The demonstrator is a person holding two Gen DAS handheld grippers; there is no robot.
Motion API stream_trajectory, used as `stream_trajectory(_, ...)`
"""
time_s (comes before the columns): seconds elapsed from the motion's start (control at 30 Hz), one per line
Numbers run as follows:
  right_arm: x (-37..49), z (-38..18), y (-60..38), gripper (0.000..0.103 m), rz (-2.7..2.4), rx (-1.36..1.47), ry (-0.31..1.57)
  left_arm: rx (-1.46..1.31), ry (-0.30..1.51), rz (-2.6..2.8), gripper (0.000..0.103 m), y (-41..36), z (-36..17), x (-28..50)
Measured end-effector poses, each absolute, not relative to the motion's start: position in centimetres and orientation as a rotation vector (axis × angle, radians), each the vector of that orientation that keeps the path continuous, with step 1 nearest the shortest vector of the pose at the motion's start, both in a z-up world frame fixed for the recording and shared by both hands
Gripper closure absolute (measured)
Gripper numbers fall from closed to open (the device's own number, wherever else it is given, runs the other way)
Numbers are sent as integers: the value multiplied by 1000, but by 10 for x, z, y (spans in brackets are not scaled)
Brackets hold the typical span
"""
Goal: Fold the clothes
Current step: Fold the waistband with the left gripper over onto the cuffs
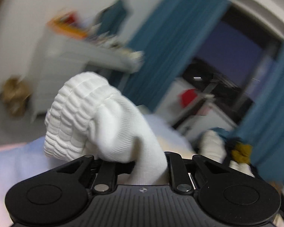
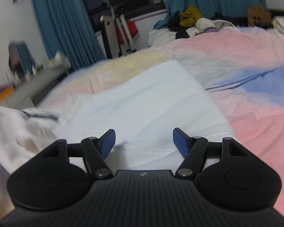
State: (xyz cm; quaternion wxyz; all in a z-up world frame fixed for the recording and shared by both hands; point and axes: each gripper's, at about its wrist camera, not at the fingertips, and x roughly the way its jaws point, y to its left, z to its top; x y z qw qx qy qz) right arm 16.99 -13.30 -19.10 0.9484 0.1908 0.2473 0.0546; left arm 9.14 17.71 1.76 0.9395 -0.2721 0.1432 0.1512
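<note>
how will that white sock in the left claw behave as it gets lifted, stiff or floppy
Probably floppy: the white sock bunches and bends over above the left claw, holding no flat shape. It looks light, a thin knit with a ribbed cuff. The knit probably grips rather than slips, though how firmly the claw pinches it is hidden behind the fabric.

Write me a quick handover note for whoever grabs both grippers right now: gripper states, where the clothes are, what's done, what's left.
Left gripper: shut on a white ribbed-cuff garment, lifted off the bed; its view is blurred.
Right gripper: open, empty, hovering over the flat white cloth on the pastel bedspread.
Cream garment lies crumpled beside the right gripper's left finger.
Clothes pile waits at the bed's far end.
Done: white cloth looks laid flat.
Left: fold the held piece, the cream one, the pile.
</note>
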Motion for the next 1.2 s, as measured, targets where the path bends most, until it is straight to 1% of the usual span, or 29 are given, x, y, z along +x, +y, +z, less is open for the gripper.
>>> stream_trajectory(0.13, 163, -176, -167, 33, 87, 564, 444, -383, 245, 158, 85, 91, 51, 109)
stream_trajectory(0.27, 156, -161, -208, 31, -4, 649, 415, -220, 230, 8, 84, -5, 46, 131)
stream_trajectory(0.33, 152, -157, -232, 31, -49, 709, 396, -98, 245, -73, 83, -53, 29, 139)
stream_trajectory(0.43, 145, -154, -267, 31, -113, 791, 368, 98, 285, -194, 81, -119, -16, 145)
stream_trajectory(0.57, 131, -153, -305, 31, -182, 883, 328, 341, 453, -317, 82, -184, -89, 153)
stream_trajectory(0.6, 129, -154, -312, 31, -191, 900, 321, 400, 461, -325, 81, -194, -105, 150)
stream_trajectory(0.67, 127, -155, -319, 31, -189, 923, 319, 445, 429, -314, 77, -198, -118, 141)
stream_trajectory(0.7, 128, -156, -321, 31, -182, 932, 323, 463, 417, -311, 77, -199, -124, 137)
stream_trajectory(0.8, 135, -160, -322, 31, -153, 950, 344, 475, 435, -334, 68, -194, -125, 131)
stream_trajectory(0.83, 139, -162, -321, 31, -138, 953, 356, 495, 438, -347, 58, -193, -124, 132)
stream_trajectory(0.87, 142, -164, -320, 31, -113, 958, 372, 514, 443, -358, 45, -191, -123, 131)
stream_trajectory(0.93, 147, -165, -316, 31, -61, 968, 398, 548, 453, -369, 36, -179, -121, 127)
stream_trajectory(1.0, 151, -164, -314, 31, -18, 971, 416, 571, 461, -385, 29, -167, -120, 113)
stream_trajectory(1.03, 152, -161, -314, 31, 3, 972, 423, 577, 466, -393, 24, -159, -118, 99)
stream_trajectory(1.13, 159, -145, -315, 31, 66, 931, 434, 603, 468, -420, 23, -142, -111, 59)
stream_trajectory(1.2, 164, -133, -316, 31, 105, 890, 438, 588, 464, -438, 23, -128, -107, 49)
